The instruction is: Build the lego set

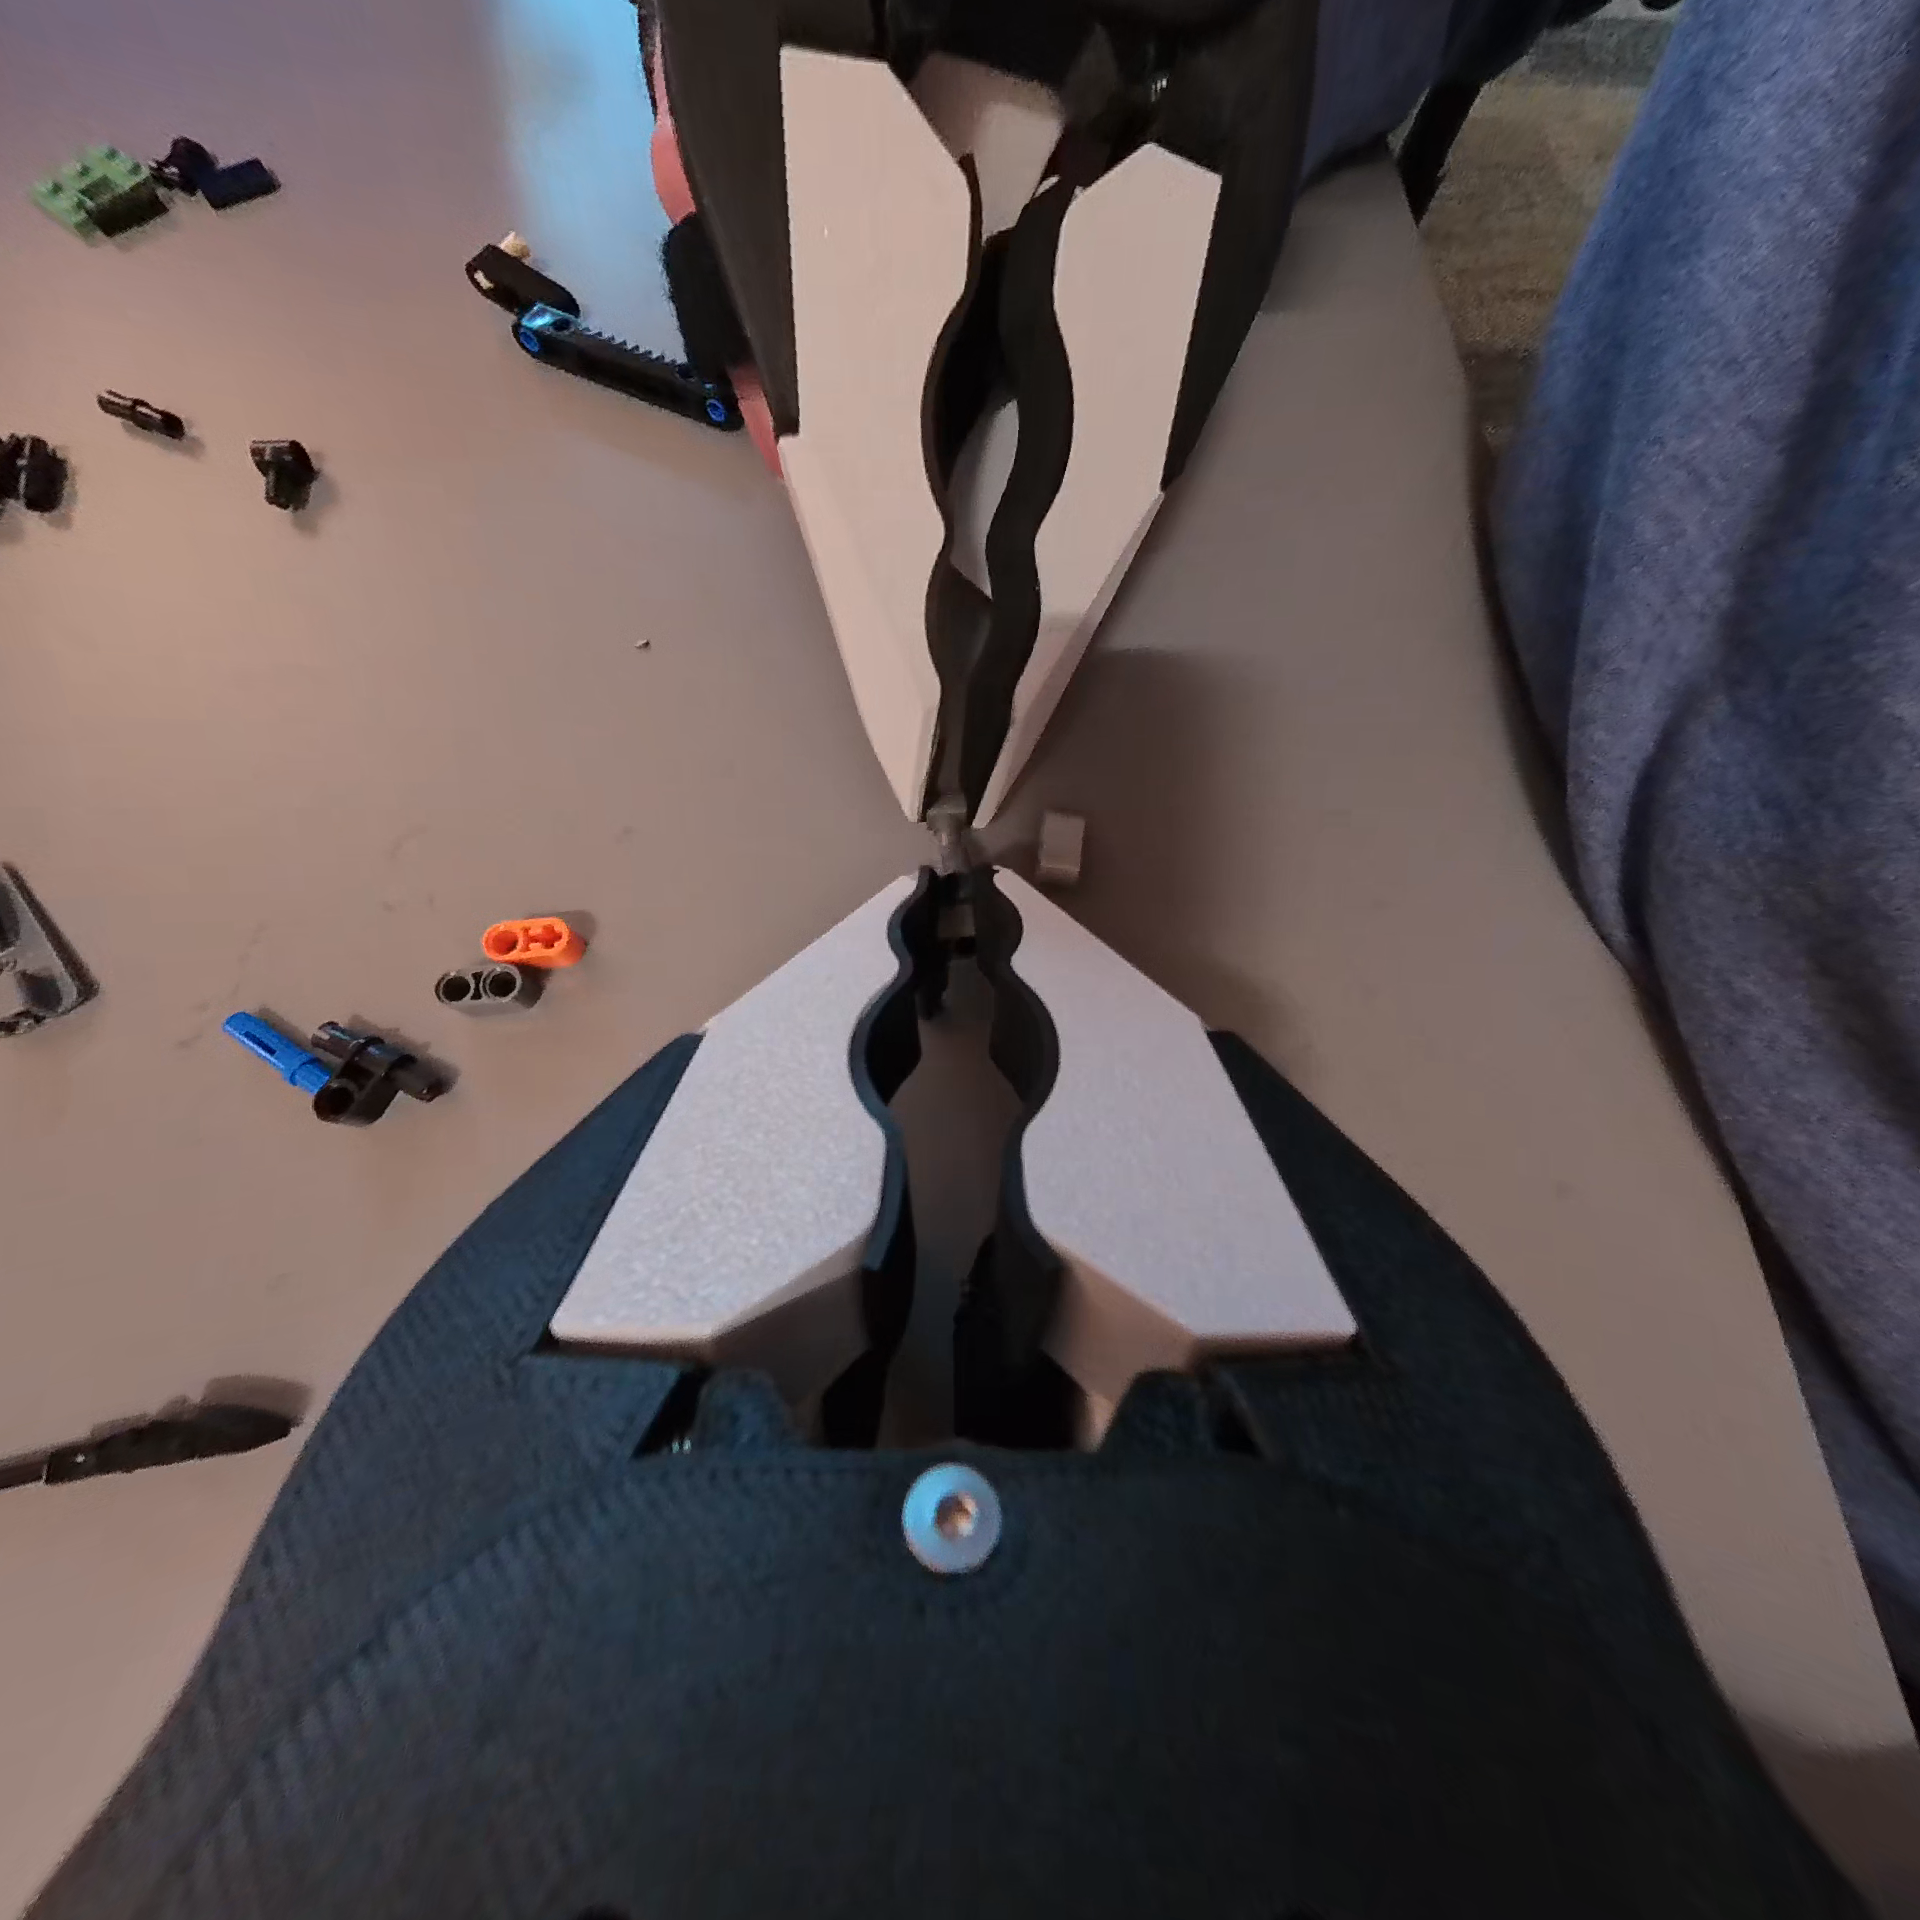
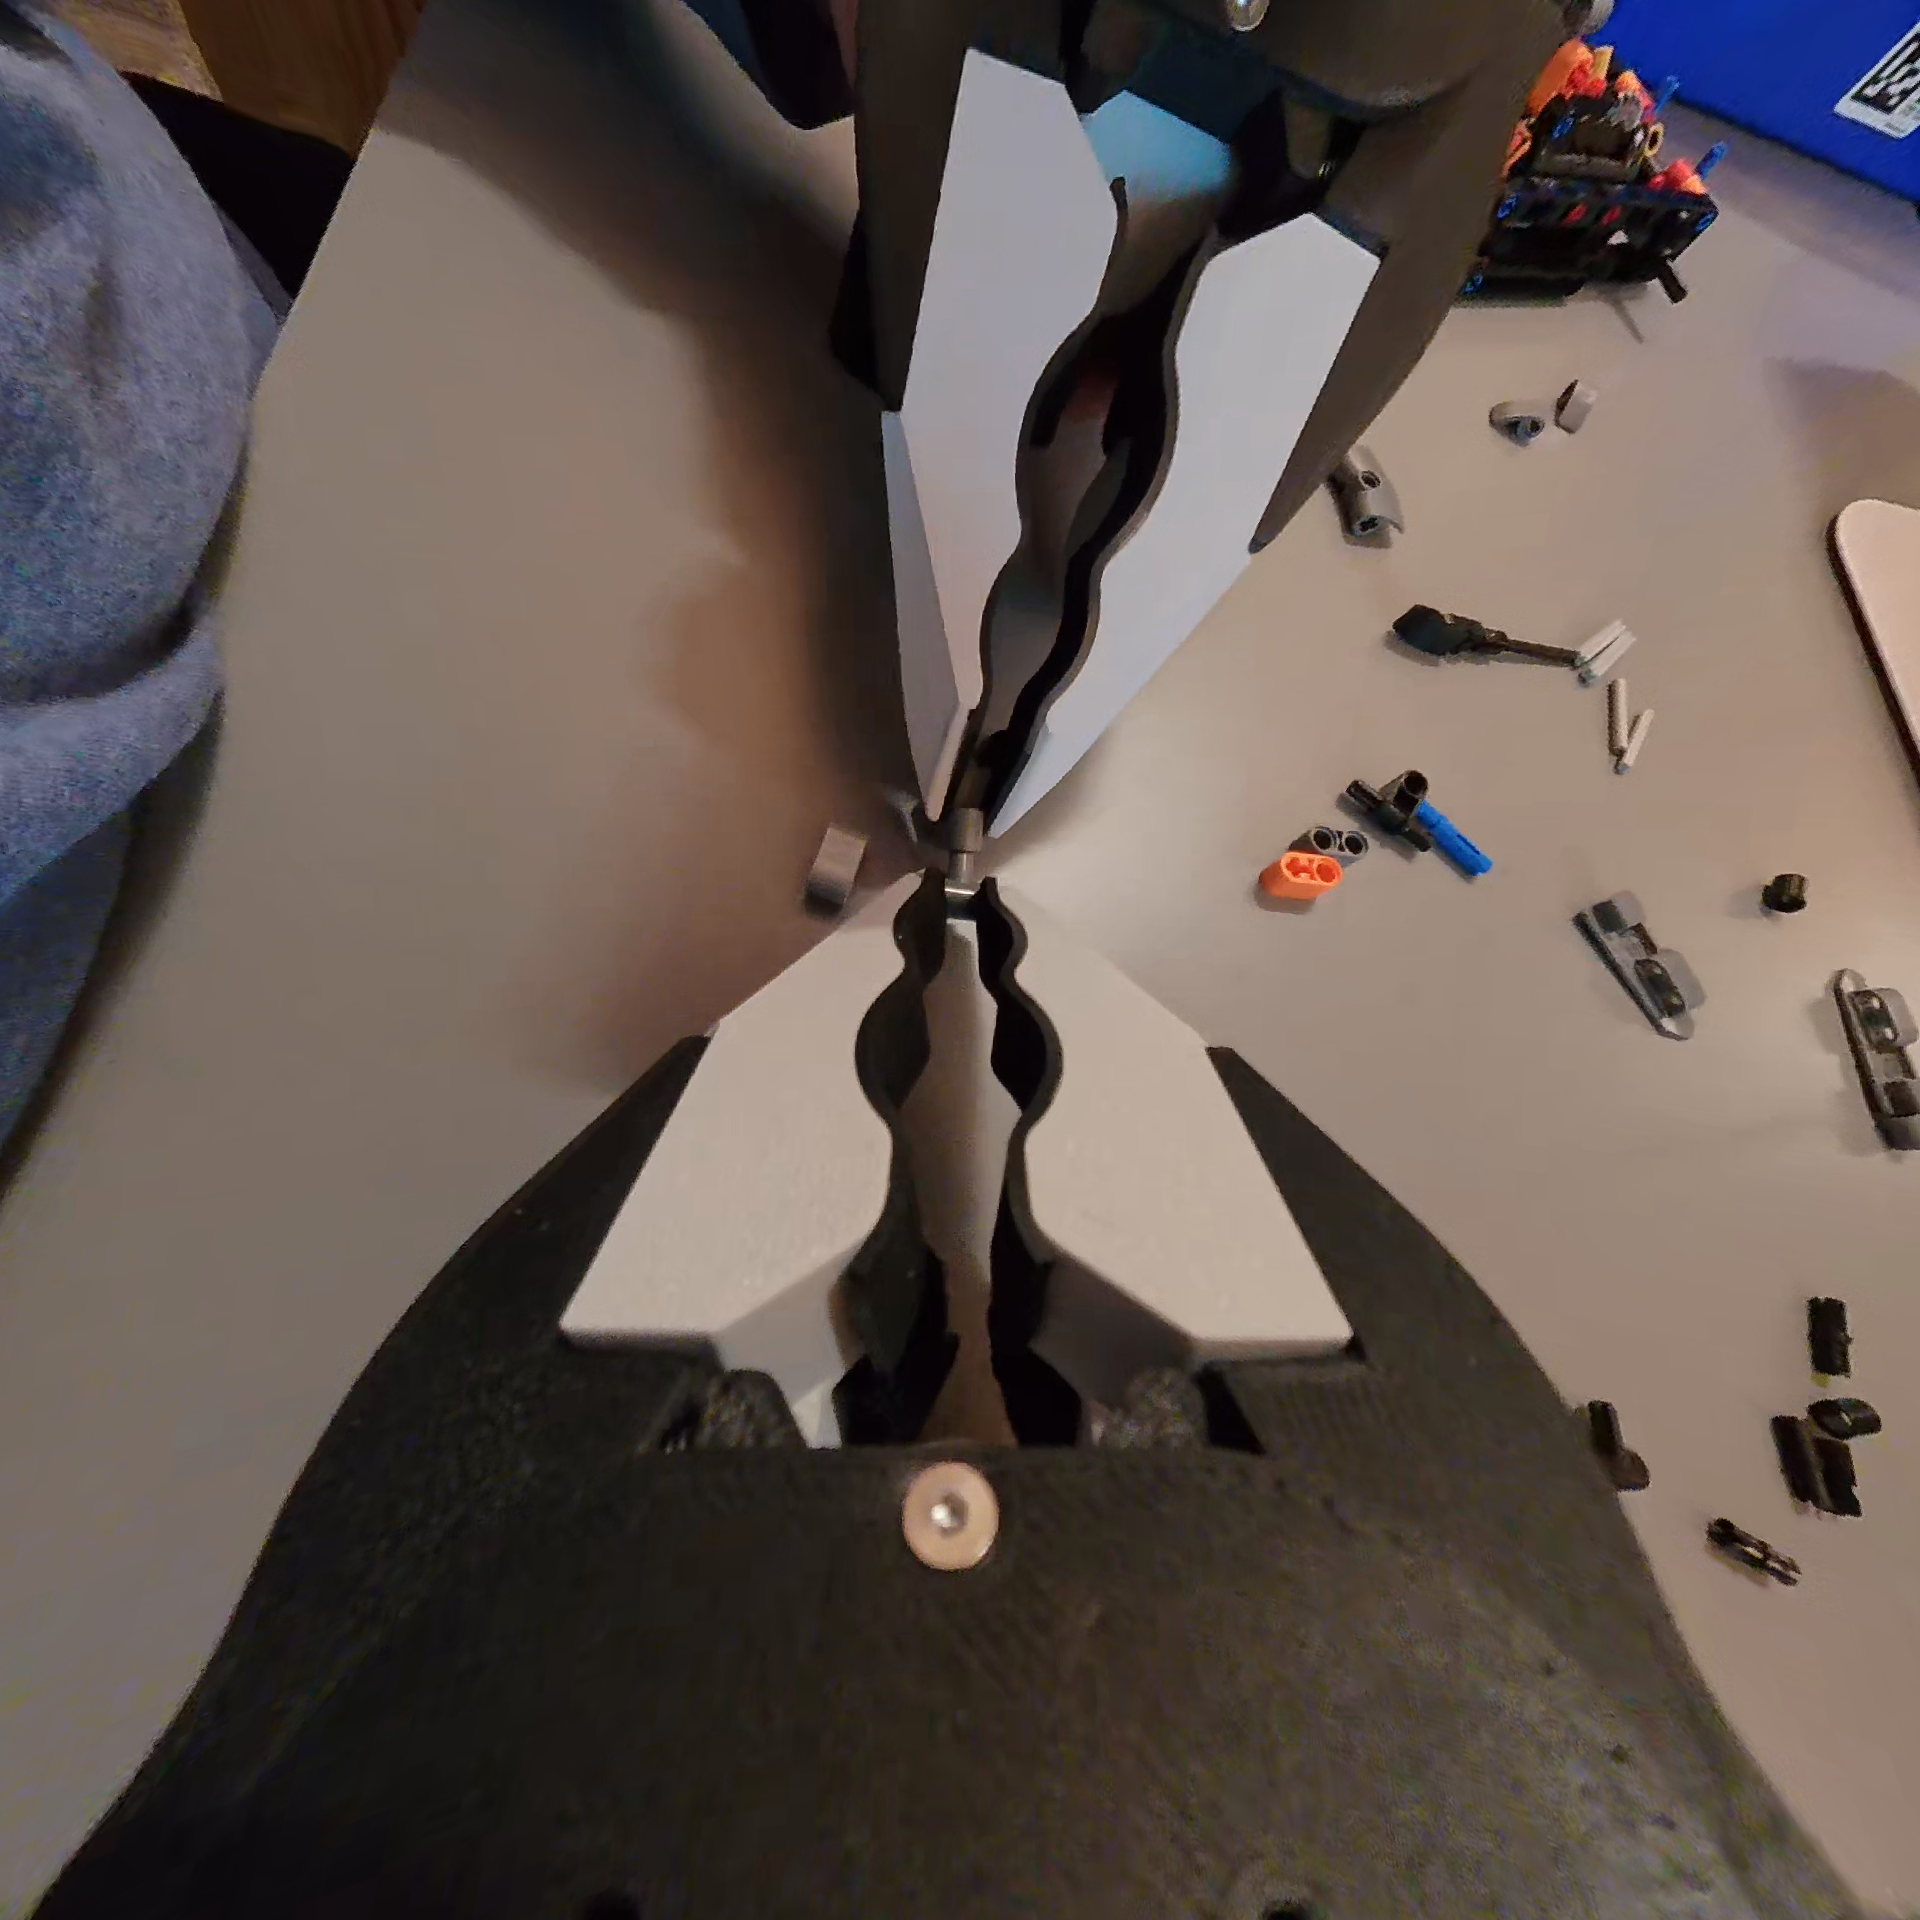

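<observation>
- Our left gripper [image 1: 954, 894] and right gripper [image 2: 961, 899] meet tip to tip above the counter [image 1: 520, 727], close to its near edge
- Left fingers [image 1: 790, 1122] clenched on a small dark piece [image 1: 958, 920]; right fingers [image 2: 1122, 1132] clenched on a small grey pin [image 2: 961, 868]; the two parts touch end to end between the tips; we cannot tell if they are seated
- A grey block [image 1: 1060, 844] lies on the counter just beside the tips
- Loose parts well apart on the counter: orange link [image 1: 532, 940] touching a grey link [image 1: 488, 987]; blue pin [image 1: 272, 1044] in a black connector [image 1: 358, 1081]; black rack [image 1: 623, 364]; green plate [image 1: 99, 187]
- Right view: part-built model [image 2: 1590, 187] at the far side, grey axles [image 2: 1621, 717] nearer
- A blue sleeve [image 1: 1745, 520] runs along the counter's edge
</observation>
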Motion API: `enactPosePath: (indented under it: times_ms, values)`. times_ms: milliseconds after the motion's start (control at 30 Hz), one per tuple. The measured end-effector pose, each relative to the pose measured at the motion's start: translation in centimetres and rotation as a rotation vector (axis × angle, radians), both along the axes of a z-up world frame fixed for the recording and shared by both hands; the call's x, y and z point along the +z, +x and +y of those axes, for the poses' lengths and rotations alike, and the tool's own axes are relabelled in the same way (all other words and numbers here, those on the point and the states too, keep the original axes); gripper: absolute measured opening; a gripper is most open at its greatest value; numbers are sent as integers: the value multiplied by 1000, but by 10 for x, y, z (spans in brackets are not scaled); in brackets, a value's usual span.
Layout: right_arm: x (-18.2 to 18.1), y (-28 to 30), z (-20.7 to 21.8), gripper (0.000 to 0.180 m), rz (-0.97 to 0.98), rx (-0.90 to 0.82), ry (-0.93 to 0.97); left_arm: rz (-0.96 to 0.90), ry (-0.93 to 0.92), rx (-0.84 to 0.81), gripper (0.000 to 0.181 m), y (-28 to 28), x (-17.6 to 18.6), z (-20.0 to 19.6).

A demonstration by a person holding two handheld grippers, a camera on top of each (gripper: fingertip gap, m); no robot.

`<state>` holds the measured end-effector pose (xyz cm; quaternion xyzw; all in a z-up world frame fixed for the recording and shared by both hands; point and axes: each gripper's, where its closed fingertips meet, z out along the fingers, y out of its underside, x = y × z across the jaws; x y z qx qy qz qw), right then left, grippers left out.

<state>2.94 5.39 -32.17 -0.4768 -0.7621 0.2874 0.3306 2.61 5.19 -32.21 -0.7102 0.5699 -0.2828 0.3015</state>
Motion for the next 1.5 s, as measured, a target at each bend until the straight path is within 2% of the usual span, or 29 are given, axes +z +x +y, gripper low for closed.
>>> enactPosePath:
  times_ms: [433,1267,1400,1500]
  values:
    - [-5,0,1,4,-50,5,-43,-1,9,-2,5,0,0,-1]
    - [-7,-3,1,4,-47,10,-9,-9,7,19,5,3,0,0]
    - [-6,-4,-1,5,-44,12,-19,15,18,44,18,5,-2,-1]
    - [-6,-4,-2,5,-49,14,-19,77,39,54,18,7,-6,-1]
